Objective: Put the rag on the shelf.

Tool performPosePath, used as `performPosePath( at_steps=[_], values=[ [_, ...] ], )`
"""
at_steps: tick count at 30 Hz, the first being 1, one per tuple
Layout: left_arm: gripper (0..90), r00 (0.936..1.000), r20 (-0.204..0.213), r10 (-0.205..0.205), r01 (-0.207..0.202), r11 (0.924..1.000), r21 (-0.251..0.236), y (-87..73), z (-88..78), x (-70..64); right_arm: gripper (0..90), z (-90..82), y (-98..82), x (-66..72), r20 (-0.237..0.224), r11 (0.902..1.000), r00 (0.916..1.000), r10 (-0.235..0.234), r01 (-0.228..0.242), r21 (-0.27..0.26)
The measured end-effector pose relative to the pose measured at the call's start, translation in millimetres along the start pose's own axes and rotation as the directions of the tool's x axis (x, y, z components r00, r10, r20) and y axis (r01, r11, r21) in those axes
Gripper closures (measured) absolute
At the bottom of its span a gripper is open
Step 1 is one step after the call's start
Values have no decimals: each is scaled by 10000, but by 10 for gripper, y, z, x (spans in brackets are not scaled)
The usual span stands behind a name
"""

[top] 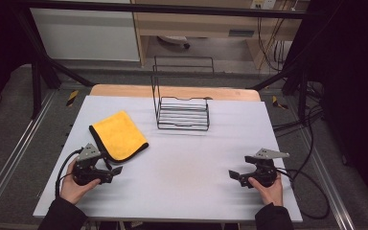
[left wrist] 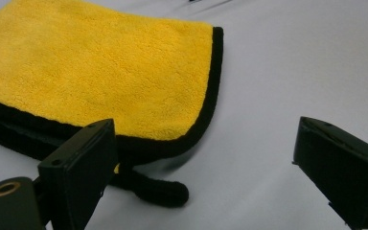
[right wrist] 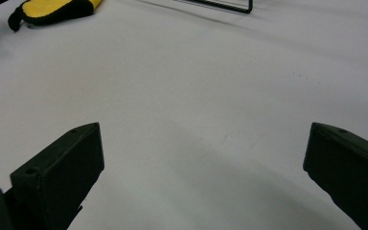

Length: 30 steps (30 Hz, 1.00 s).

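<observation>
Overhead, the left tool (top: pixel 111 171) rests on the counter (top: pixel 187 158) just beside the near corner of the folded yellow cloth (top: pixel 120 135), while the right tool (top: pixel 235 175) sits well apart — both held low in the person's hands. Along the left tool (left wrist: pixel 206 163), the jaws stand wide apart, gripping nothing; the cloth (left wrist: pixel 100 76) lies just ahead, its black loop near one jaw. Along the right tool (right wrist: pixel 206 167), the jaws gape over bare counter (right wrist: pixel 196 86) — nothing between them.

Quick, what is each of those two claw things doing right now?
Left gripper: open, holding nothing, just short of the yellow cloth.
Right gripper: open, holding nothing, over bare table.
</observation>
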State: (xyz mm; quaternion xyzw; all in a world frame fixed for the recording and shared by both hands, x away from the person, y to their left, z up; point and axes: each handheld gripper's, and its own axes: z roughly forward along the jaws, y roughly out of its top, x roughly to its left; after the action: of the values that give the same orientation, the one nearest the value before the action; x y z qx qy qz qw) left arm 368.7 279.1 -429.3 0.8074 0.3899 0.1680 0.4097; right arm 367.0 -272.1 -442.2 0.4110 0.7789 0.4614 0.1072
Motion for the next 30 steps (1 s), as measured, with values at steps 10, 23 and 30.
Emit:
performPosePath(
  at_steps=[10,23,30],
  values=[
    [91,9993,-128,345,-341,9990,277,169,81,-90,8,-3,1,1,98,10000,10000,-17,17,6],
    [117,9985,-311,449,-425,9964,727,380,296,-133,8,6,-1,6,177,9999,9998,-74,72,92],
    [190,9960,-514,724,-667,9922,1054,503,477,-169,7,6,-1,6,179,9999,9998,-83,81,97]
  ],
)
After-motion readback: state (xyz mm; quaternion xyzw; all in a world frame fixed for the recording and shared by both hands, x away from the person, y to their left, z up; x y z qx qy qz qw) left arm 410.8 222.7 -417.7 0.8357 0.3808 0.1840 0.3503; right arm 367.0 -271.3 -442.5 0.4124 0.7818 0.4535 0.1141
